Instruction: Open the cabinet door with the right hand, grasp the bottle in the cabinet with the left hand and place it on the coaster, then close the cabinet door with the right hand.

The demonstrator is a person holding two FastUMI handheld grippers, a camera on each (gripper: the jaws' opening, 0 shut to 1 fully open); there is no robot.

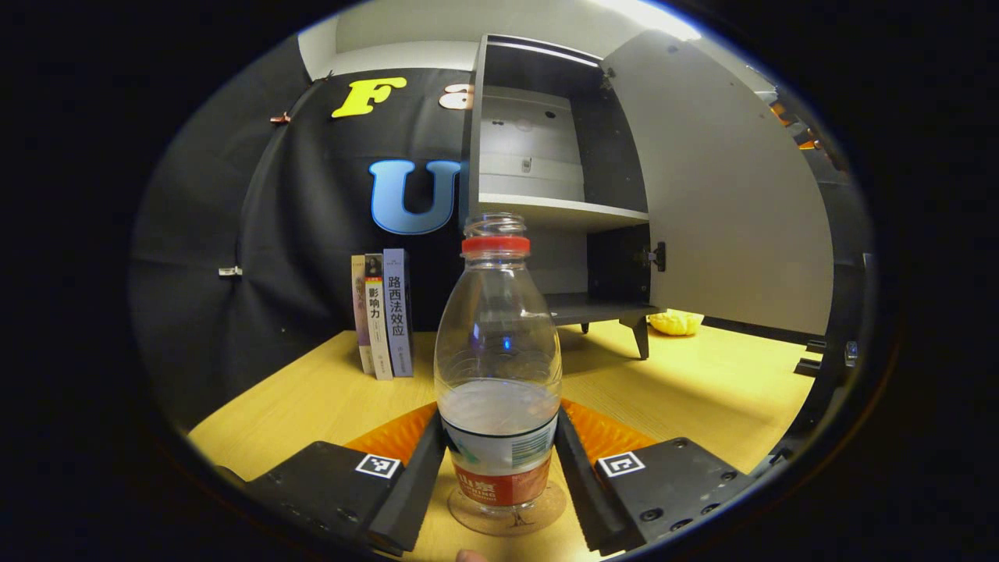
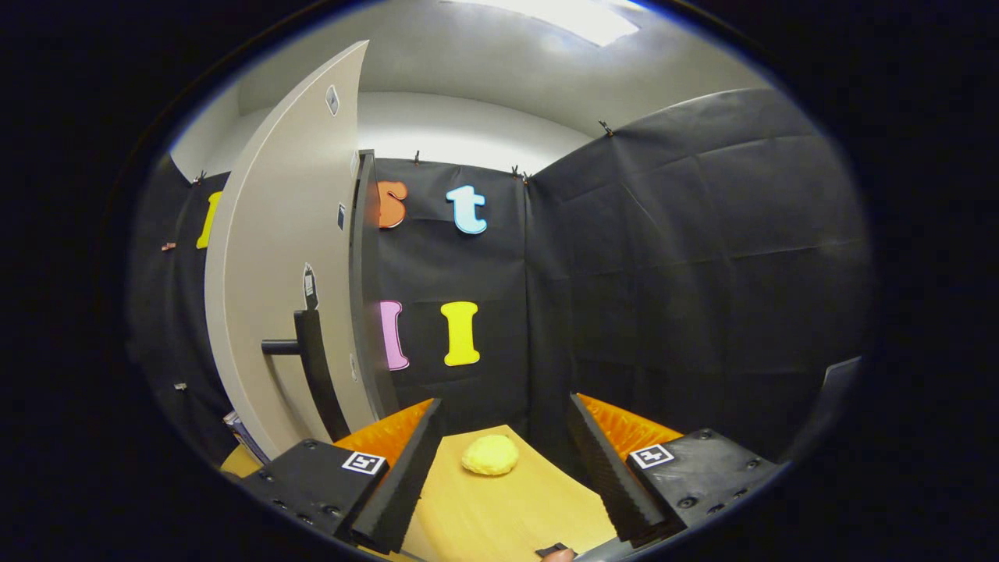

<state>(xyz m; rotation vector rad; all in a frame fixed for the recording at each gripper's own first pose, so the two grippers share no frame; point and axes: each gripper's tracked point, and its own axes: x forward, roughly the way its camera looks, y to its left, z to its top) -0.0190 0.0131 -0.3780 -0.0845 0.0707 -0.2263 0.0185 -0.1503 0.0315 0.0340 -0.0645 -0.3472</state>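
Note:
A clear plastic bottle (image 1: 498, 367) with a red neck ring, no cap and a little water stands upright between my left gripper's (image 1: 499, 476) fingers, which press on its labelled lower part. Its base sits over a round clear coaster (image 1: 546, 511) on the wooden table (image 1: 702, 390); I cannot tell whether they touch. Behind it the grey cabinet (image 1: 546, 179) stands open, its door (image 1: 726, 195) swung out to the right. In the right gripper view, my right gripper (image 2: 499, 468) is open and holds nothing. The door (image 2: 273, 297) and its dark handle (image 2: 308, 351) are to its left.
Three upright books (image 1: 382, 312) stand at the left against the booth wall. A yellow lump (image 1: 676, 321) lies on the table beyond the cabinet's foot (image 1: 640, 337), and lies (image 2: 490, 454) just ahead of the right gripper's fingers.

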